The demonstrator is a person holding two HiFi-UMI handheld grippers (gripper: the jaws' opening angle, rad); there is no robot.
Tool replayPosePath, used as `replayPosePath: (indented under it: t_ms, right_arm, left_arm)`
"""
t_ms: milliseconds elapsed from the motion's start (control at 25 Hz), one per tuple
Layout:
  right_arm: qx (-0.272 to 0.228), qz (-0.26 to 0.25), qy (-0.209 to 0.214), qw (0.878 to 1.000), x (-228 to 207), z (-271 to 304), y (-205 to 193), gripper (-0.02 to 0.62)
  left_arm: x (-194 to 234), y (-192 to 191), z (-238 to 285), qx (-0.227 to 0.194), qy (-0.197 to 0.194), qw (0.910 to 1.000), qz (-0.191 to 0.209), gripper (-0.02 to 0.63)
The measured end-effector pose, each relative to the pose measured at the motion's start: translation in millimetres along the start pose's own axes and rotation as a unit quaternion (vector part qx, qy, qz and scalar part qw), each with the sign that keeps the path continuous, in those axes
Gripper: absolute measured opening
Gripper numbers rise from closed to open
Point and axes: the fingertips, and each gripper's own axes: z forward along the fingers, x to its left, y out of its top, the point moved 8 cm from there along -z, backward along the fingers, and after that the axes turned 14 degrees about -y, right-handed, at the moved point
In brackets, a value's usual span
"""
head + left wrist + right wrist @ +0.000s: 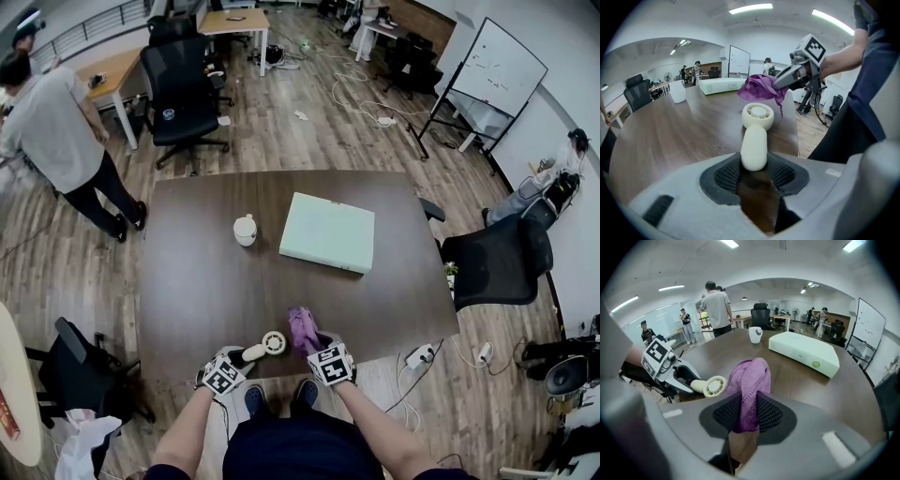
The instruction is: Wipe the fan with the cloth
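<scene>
A small cream hand-held fan (265,346) lies at the near edge of the dark table (206,281). My left gripper (236,362) is shut on the fan's handle (753,149), and the round fan head (758,115) points away over the table. Just right of the fan, my right gripper (317,345) is shut on a purple cloth (303,328). The cloth (749,390) is bunched between the right pads and hangs above the table, close to the fan head (714,386). From the left gripper view the cloth (761,88) dangles behind the fan head.
A pale green flat box (327,232) and a white cup (245,230) stand mid-table. Black office chairs (494,265) stand right of and behind the table. A person (66,141) stands at far left. A whiteboard (497,67) is at the back right.
</scene>
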Motion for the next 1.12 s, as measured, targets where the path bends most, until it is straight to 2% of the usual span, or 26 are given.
replayPosePath:
  t_ms: [120, 240, 640, 960, 1120]
  right_arm:
    - [-0.022, -0.019, 0.027, 0.999, 24, -5, 17, 0.098]
    - [-0.016, -0.046, 0.048, 0.998, 46, -3, 25, 0.098]
    - [-0.004, -0.157, 0.058, 0.986, 98, 16, 35, 0.098]
    - [0.003, -0.171, 0.087, 0.982, 113, 15, 30, 0.098]
    - [0.003, -0.197, 0.099, 0.975, 122, 14, 27, 0.098]
  left_arm:
    - [0, -3, 2, -0.001, -0.003, 1.0, 0.002, 0.173]
    - [1, -1, 2, -0.003, -0.002, 1.0, 0.004, 0.173]
    - [1, 2, 1, -0.006, -0.003, 1.0, 0.001, 0.173]
    - [1, 0, 0, 0.0, -0.001, 1.0, -0.001, 0.173]
    - [1, -1, 2, -0.004, -0.005, 1.0, -0.001, 0.173]
